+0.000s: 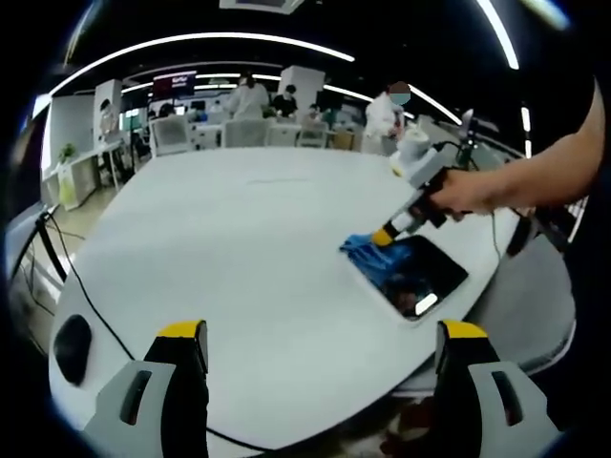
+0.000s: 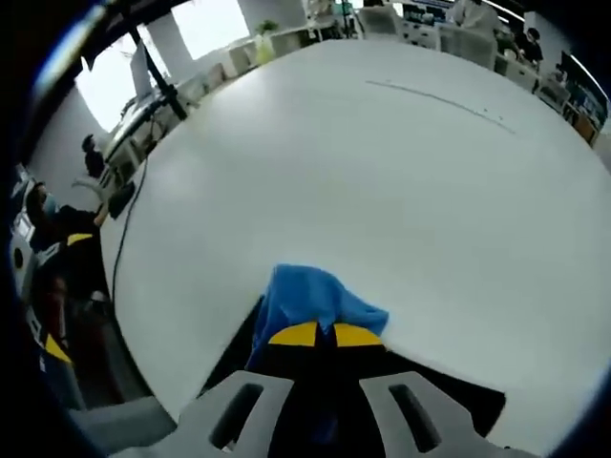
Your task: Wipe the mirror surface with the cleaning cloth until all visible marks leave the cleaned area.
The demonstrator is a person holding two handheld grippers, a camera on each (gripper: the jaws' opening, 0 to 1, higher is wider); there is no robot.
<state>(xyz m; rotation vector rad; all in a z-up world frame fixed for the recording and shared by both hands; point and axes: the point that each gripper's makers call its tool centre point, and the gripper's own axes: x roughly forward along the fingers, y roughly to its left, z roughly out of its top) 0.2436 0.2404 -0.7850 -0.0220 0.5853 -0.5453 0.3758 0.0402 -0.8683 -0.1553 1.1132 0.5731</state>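
A dark rectangular mirror (image 1: 420,277) with a pale frame lies flat on the white table (image 1: 248,239), near its right edge. A blue cleaning cloth (image 1: 360,250) sits bunched on the mirror's far left corner. My right gripper (image 1: 384,236), held by a hand, presses down on it. In the right gripper view the yellow-tipped jaws of the right gripper (image 2: 326,335) stand together, shut on the blue cloth (image 2: 310,296), with the dark mirror (image 2: 449,391) beneath. My left gripper (image 1: 323,332) hovers over the table's near edge, open with nothing between its jaws.
A black cable (image 1: 88,291) runs along the table's left side, by a black rounded object (image 1: 72,348). Chairs (image 1: 172,134), desks and several people stand beyond the far edge. The table's edge curves just past the mirror.
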